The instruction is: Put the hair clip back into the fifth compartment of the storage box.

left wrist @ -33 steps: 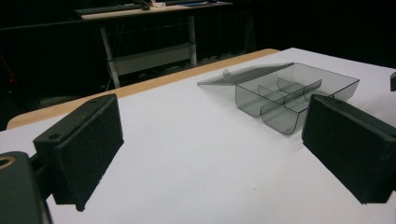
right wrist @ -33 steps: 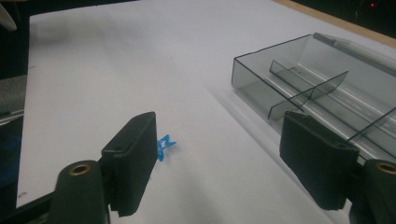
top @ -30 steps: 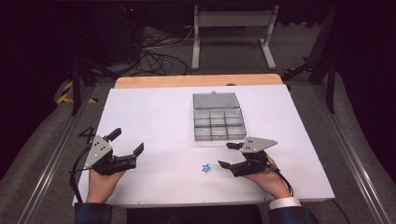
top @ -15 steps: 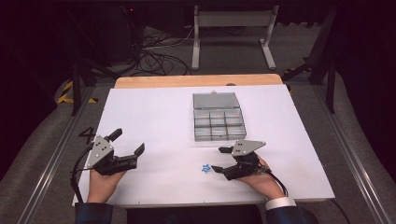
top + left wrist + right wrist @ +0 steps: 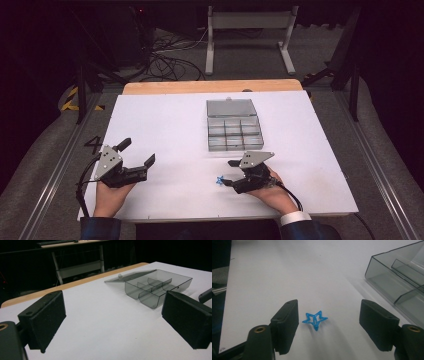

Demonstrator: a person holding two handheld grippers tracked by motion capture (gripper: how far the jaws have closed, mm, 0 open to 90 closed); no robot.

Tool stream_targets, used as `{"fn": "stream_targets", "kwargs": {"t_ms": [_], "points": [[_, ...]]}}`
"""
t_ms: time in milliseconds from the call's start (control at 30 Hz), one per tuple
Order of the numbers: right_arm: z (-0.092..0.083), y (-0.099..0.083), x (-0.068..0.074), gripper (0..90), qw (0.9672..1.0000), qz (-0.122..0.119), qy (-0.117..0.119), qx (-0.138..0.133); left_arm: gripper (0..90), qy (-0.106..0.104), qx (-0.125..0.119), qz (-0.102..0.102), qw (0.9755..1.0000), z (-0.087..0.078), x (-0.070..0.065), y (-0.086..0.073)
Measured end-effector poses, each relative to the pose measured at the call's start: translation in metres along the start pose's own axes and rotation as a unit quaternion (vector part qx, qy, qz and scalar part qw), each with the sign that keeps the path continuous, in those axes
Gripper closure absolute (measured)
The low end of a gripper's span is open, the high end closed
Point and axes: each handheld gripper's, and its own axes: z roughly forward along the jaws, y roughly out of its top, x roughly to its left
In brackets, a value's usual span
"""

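Heads up, both your grippers are released: left gripper (image 5: 136, 154) idle by the table's (image 5: 165, 120) left edge, right gripper (image 5: 329, 327) straddling the star (image 5: 314, 320) off-centre, so imo closing could flick it away instead of pinching it.

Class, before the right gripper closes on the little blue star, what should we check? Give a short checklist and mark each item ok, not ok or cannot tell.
1. Right gripper open: ok.
2. Blue star lies between its jaws: ok, though nearer one jaw.
3. Star flat on the white table, nothing touching it: ok.
4. Compartment box lid open: ok.
5. Left gripper apart from the star: ok.
6. Box compartments empty: cannot tell.
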Motion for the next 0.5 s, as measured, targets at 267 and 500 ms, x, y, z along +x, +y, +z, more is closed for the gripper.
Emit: {"fn": "stream_targets", "kwargs": {"t_ms": [267, 500], "points": [[0.009, 0.001, 0.003, 34.7, 0.9997, -0.006, 0.015, 0.018, 5.7, -0.002, 0.003, 0.000, 1.0000, 0.001, -0.001, -0.001], [0.017, 0.000, 0.007, 37.0, 0.9989, -0.009, 0.025, 0.040, 5.7, -0.002, 0.004, 0.000, 1.0000, 0.001, 0.000, -0.001]]}}
